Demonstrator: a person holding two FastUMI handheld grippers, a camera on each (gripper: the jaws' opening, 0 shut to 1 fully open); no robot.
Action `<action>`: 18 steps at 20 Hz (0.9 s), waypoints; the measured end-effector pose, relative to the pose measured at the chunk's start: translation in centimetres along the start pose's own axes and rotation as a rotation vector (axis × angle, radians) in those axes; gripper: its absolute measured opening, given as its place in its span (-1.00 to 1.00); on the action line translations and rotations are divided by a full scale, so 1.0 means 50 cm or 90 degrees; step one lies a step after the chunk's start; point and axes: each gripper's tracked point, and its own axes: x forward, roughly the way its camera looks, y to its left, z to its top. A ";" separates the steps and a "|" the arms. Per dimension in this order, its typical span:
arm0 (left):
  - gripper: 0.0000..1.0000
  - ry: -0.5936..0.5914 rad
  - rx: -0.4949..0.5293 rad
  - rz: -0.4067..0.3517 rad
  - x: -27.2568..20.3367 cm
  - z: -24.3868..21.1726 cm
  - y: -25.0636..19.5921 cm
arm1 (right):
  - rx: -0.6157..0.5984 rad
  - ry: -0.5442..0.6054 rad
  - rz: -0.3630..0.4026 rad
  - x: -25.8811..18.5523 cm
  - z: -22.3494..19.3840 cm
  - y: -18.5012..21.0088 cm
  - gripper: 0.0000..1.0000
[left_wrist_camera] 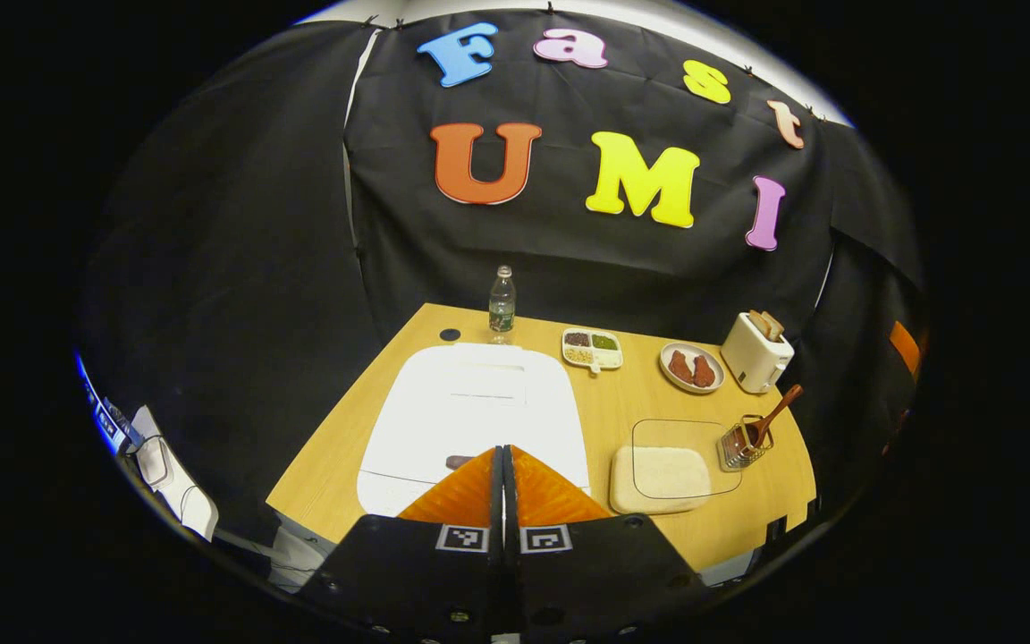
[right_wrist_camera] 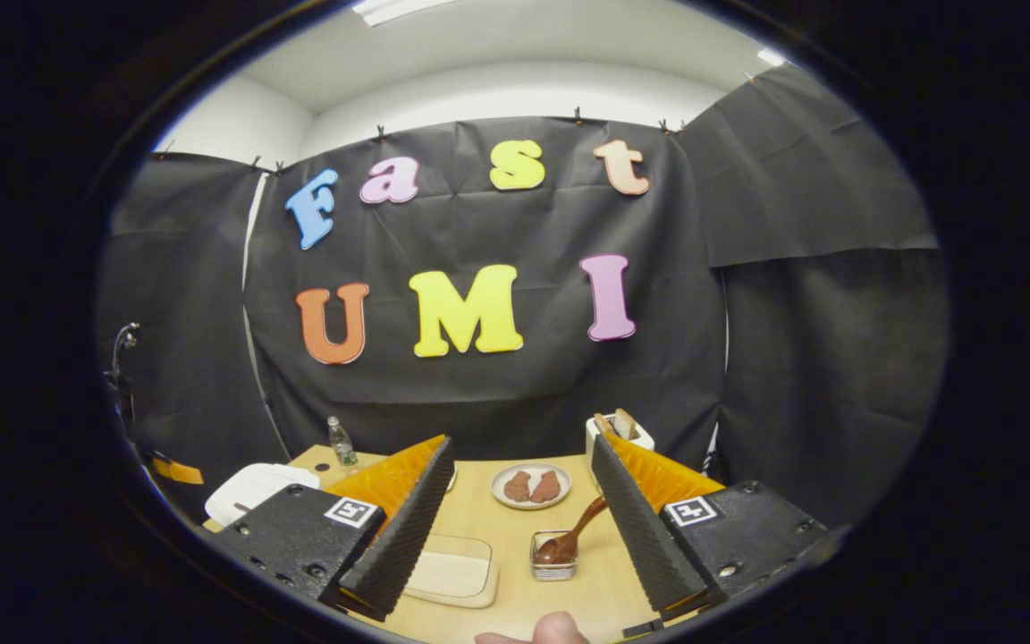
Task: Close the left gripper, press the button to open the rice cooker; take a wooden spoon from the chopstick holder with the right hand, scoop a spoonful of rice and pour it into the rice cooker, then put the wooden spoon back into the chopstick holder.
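The white rice cooker (left_wrist_camera: 470, 407) sits with its lid down at the table's left; its dark button (left_wrist_camera: 459, 461) shows at the front edge. My left gripper (left_wrist_camera: 506, 452) is shut, its tips just over the cooker's front beside the button. A wooden spoon (left_wrist_camera: 774, 417) leans in the wire chopstick holder (left_wrist_camera: 743, 445) at the right. A clear-lidded box of rice (left_wrist_camera: 665, 472) lies between cooker and holder. In the right gripper view my right gripper (right_wrist_camera: 522, 465) is open, above the table, with the spoon (right_wrist_camera: 570, 537) and holder (right_wrist_camera: 554, 555) ahead between its fingers. The rice box (right_wrist_camera: 452, 569) lies lower left, the cooker (right_wrist_camera: 251, 490) far left.
A water bottle (left_wrist_camera: 502, 306), a divided dish of grains (left_wrist_camera: 593, 349), a plate of meat pieces (left_wrist_camera: 692, 368) and a white toaster (left_wrist_camera: 755, 352) line the table's back. A fingertip (right_wrist_camera: 558, 629) shows at the bottom edge. Black cloth walls close the booth.
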 end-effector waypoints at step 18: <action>-1.00 0.113 -0.021 -0.019 0.154 -0.074 0.050 | -0.009 0.043 -0.040 0.036 -0.047 -0.016 1.00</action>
